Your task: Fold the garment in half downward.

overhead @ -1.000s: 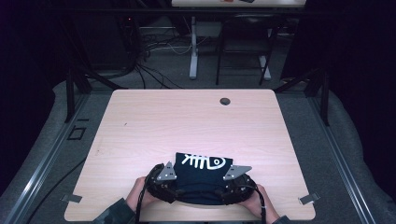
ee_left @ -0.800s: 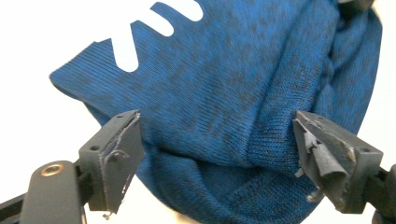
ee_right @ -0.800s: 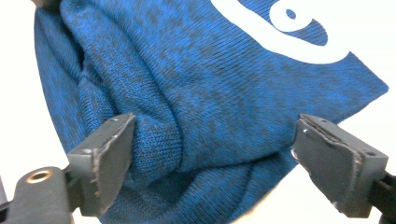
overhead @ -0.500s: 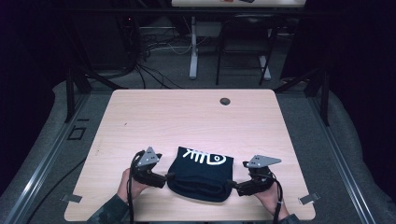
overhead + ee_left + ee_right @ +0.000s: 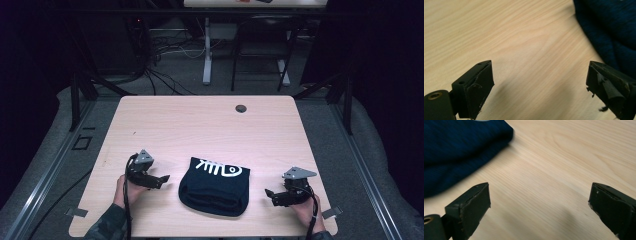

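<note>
Both sets of jaws have just been opening and now stand wide and empty, so keep the left gripper (image 5: pixel 161 178) and right gripper (image 5: pixel 270 195) clear of the folded dark shirt (image 5: pixel 215 186) lying between them near the surface (image 5: pixel 200 125)'s front edge.

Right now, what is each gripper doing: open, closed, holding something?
Left gripper: open, holding nothing; its jaws have just been opening, beside the folded dark shirt.
Right gripper: open, holding nothing, apart from the shirt.

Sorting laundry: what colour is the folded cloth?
Dark navy cloth with a white fishbone print, best in the high view.
</note>
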A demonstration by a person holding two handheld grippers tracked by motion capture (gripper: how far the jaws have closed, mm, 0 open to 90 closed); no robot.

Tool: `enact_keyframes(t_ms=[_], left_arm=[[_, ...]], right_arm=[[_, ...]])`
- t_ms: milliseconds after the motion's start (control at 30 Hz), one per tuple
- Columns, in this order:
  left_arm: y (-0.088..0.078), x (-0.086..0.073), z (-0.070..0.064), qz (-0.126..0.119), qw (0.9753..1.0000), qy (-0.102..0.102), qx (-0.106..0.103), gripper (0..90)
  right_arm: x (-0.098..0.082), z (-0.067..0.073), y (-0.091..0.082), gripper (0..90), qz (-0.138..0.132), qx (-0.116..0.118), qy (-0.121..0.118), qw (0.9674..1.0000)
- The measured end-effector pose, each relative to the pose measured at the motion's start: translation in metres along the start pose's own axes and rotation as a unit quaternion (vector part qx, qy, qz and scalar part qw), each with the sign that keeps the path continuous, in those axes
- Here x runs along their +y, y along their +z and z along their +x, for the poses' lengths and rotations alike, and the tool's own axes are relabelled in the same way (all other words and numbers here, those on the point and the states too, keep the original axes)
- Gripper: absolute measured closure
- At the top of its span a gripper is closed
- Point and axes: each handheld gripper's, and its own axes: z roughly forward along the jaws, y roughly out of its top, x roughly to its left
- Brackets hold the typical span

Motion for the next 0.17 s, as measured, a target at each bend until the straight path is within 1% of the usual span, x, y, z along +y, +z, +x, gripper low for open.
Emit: enact_keyframes(t_ms=[33,67,100,133,167], left_arm=[[0.003,-0.002,0.003,0.011,0.9999,-0.004,0.003,6.1],[0.005,-0.003,0.004,0.013,0.9999,-0.003,0.006,4.9],[0.006,-0.004,0.005,0.011,0.9999,-0.002,0.010,3.5],[0.006,-0.004,0.006,0.009,0.9999,-0.003,0.014,3.9],[0.006,-0.004,0.006,0.007,0.9999,-0.004,0.015,3.9]], right_arm=[[-0.002,-0.001,0.003,2.2,0.003,-0.001,-0.002,1.0000],[-0.005,-0.002,0.007,1.4,0.015,-0.003,-0.007,0.9999],[-0.007,-0.003,0.010,0.0,0.020,-0.006,-0.008,0.9997],[-0.008,-0.005,0.011,0.0,0.017,0.002,-0.003,0.9999],[-0.010,-0.007,0.013,0.0,0.007,0.009,0.005,0.9999]])
